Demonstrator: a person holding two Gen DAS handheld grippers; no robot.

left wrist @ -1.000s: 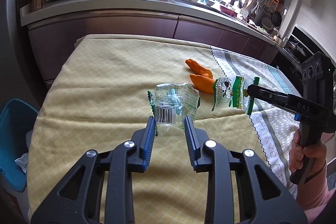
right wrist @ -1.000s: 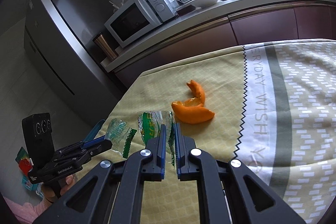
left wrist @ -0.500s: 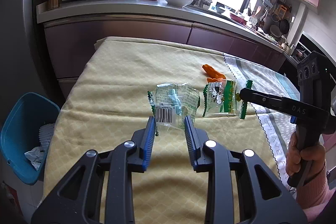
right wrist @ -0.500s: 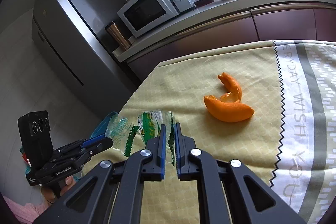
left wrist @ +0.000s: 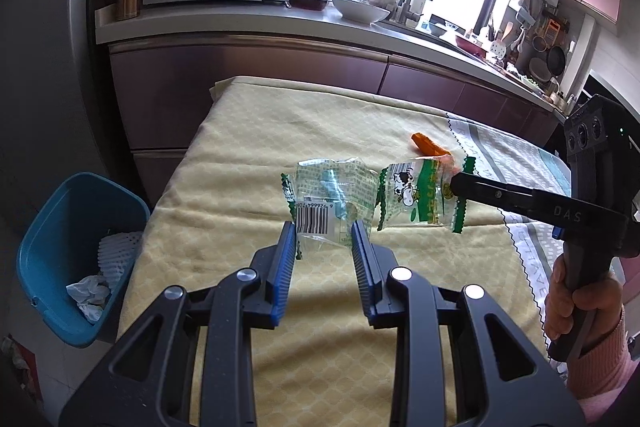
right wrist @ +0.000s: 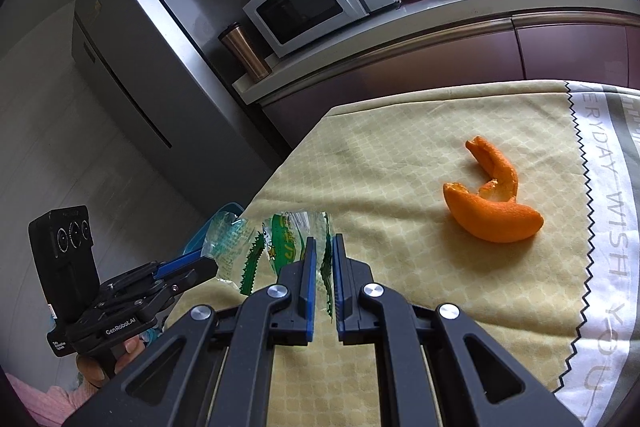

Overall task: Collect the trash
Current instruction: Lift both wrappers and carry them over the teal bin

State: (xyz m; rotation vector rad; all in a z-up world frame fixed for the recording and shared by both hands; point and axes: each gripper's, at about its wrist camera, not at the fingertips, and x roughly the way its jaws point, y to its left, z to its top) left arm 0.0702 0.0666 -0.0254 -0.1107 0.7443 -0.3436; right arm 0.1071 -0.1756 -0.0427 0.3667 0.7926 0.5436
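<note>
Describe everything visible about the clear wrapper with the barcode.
The clear wrapper with the barcode is thin, crinkled see-through plastic with green print, a zigzag green edge on its left side and a white barcode label near its lower edge. It is empty-looking and creased. The left tool pinches its bottom edge, holding it upright above the yellow tablecloth. To its right hangs a second wrapper; whether they touch is unclear.

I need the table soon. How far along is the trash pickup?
Done: crumpled paper lies in the blue bin. In hand: the left gripper holds a clear barcode wrapper, and the right gripper pinches a green cow-print wrapper. Left: bin both, then the orange peel on the tablecloth.
</note>
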